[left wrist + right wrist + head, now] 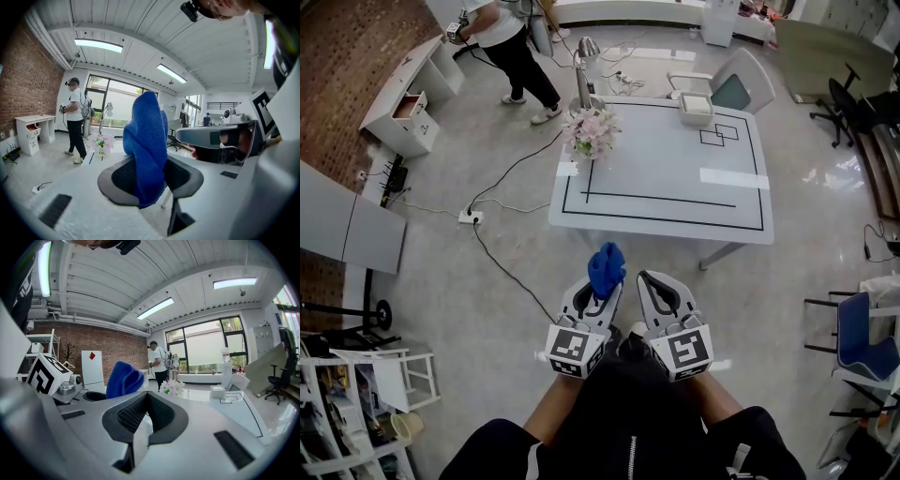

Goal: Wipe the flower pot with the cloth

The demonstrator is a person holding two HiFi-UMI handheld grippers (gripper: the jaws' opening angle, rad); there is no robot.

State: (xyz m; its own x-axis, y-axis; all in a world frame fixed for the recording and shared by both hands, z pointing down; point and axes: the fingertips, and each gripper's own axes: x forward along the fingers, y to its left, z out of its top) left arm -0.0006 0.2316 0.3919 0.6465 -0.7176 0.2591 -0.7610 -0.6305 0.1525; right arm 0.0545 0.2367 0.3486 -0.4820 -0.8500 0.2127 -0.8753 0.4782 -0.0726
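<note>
Head view: blue cloth [607,262] clamped in left gripper [606,285]; right gripper [644,278] closed, empty; flower pot [591,137] set at far-left corner of table [675,202], well ahead.
Left gripper view: cloth pinched upright between jaws.
Right gripper view: jaws pressed together.

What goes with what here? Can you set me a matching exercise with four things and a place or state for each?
Things:
1. cloth
2. flower pot
3. white box
4. right gripper

Places or states:
A. far right part of the table
B. shut, holding nothing
C. clamped in the left gripper
D. far left corner of the table

Pairs: 1-C, 2-D, 3-A, 4-B
</note>
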